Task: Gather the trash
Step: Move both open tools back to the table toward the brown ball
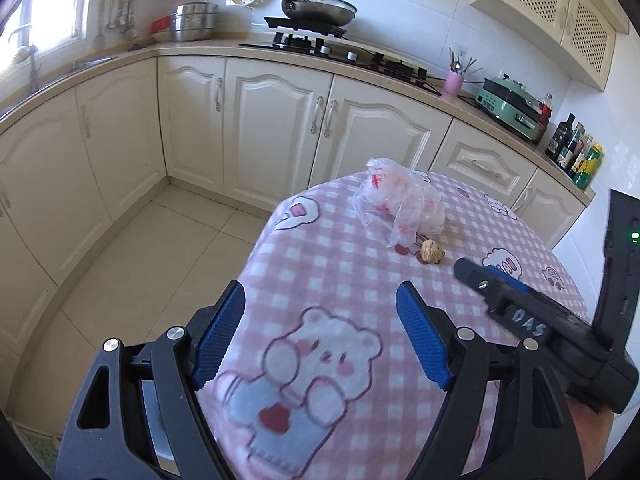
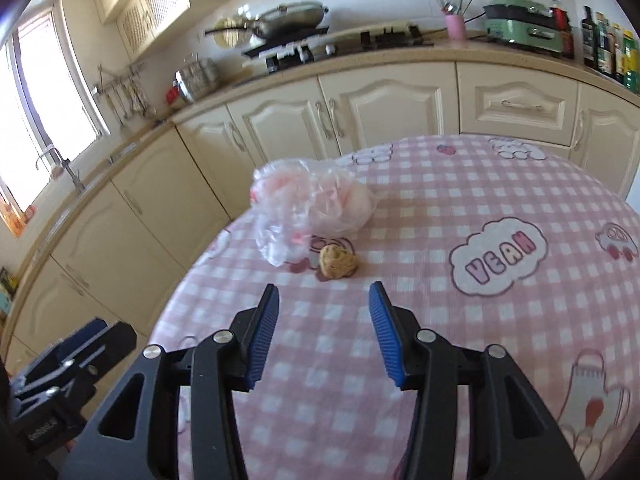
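Two handheld grippers hang over a round table covered in a pink-and-white checked cloth (image 2: 460,208) printed with cartoon bears and clouds. Behind it runs an L-shaped row of cream cabinets (image 1: 276,128) under a beige countertop, which carries a black gas hob with a lidded steel frying pan (image 1: 318,8), a stacked steel steamer pot (image 1: 195,22), a mint-green electric cooker (image 1: 510,106), a pink utensil cup (image 1: 454,81) and a cluster of dark bottles (image 1: 574,152).

Near the table's far edge, toward its left side in the right wrist view, lies a crumpled clear plastic bag with red print (image 2: 308,210). Just beside it, on the side nearer the grippers, sits a small crumpled tan paper ball (image 2: 337,262); whether the two touch cannot be told.

Left gripper (image 1: 320,338), black with blue ribbed pads, is over the near left edge of the table, its fingers spread wide with only cloth between them. Right gripper (image 2: 324,334) points at the paper ball from short of it, its fingers parted and grasping nothing.
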Motion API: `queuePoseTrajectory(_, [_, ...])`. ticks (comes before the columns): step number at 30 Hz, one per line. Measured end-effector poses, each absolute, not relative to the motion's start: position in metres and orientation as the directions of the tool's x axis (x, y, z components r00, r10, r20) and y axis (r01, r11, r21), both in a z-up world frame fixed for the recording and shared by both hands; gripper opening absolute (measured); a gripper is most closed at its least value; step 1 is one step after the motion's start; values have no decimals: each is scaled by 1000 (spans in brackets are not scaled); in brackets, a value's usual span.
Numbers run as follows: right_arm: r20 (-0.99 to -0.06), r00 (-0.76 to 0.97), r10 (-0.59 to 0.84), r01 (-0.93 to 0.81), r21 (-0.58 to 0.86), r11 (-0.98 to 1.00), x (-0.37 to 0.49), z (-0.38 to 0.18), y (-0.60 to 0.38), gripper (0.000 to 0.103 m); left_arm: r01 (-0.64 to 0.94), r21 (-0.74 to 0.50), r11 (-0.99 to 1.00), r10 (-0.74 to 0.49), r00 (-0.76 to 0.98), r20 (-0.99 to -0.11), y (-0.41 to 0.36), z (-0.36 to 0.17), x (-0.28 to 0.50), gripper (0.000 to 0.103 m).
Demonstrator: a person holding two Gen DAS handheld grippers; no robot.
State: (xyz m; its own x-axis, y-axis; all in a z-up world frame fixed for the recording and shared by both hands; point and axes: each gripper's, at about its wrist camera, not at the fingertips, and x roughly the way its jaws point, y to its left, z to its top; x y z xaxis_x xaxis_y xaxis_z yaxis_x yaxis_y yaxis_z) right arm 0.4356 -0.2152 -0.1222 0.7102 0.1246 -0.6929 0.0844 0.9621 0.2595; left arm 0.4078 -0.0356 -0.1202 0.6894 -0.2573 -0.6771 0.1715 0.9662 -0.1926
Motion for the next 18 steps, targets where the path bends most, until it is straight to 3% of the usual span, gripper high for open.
queuePoseTrajectory(7, [-757,646,101,36,162,986,484,-147,-217,45,179,-191,965,-262,677,-687,-60,-124,450,75])
queuePoseTrajectory(8, [-763,637,110,22,161,987,489,-149,-219,30,180,-194,964,-264,676,-688,-62,-125,454,75])
queuePoseTrajectory(9, [-765,635,107,15,151,988,491,-149,-219,26,182,-198,963,-269,674,-688,-65,-126,460,75])
queuePoseTrajectory(18, [-701,713,10,105,121,987,488,-130,-265,26,195,-246,949,-313,665,-678,-106,-139,501,75])
